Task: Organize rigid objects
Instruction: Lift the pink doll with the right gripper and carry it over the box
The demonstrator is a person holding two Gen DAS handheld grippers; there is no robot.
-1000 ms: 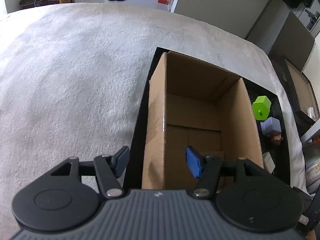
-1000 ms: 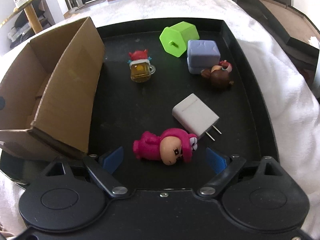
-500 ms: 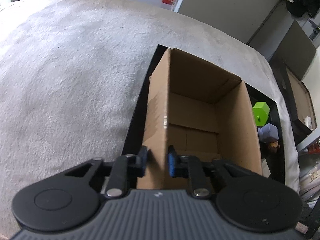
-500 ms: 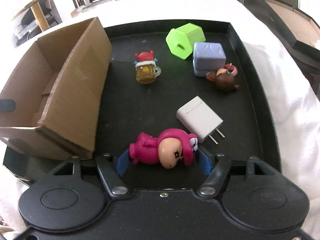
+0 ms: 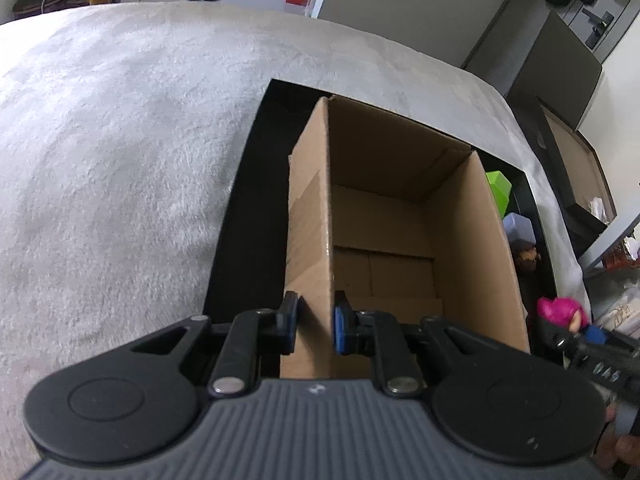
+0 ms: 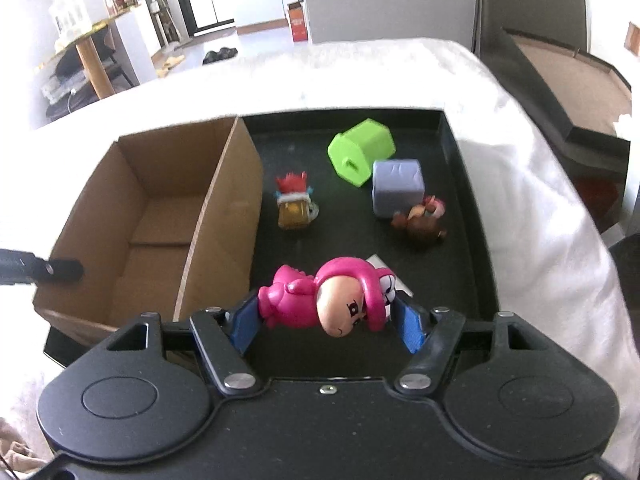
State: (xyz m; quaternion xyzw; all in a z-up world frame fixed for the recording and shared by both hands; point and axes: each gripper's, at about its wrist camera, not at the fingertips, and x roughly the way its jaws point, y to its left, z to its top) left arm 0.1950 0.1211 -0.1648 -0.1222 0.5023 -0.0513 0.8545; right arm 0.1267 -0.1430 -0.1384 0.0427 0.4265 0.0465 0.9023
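My left gripper (image 5: 314, 326) is shut on the left wall of the open cardboard box (image 5: 400, 216), which stands on the left of the black tray (image 6: 460, 216). My right gripper (image 6: 326, 320) is shut on the pink figurine (image 6: 328, 296) and holds it above the tray, right of the box (image 6: 160, 216). The figurine also shows in the left wrist view (image 5: 562, 314). On the tray lie a green hexagonal block (image 6: 362, 150), a lilac cube (image 6: 398, 186), a brown figurine (image 6: 422, 224) and a beer-mug toy (image 6: 294, 206). The white charger (image 6: 378, 262) is mostly hidden behind the pink figurine.
The tray sits on a white fuzzy cloth (image 5: 120, 160) that covers the table. The cloth drops off at the right edge (image 6: 560, 240). A dark cabinet (image 6: 560, 80) stands beyond it. The left gripper's finger (image 6: 60, 270) shows at the box's left wall.
My left gripper closed on the box's left wall. My right gripper closed on the pink figurine and lifted it off the tray, toward the box.
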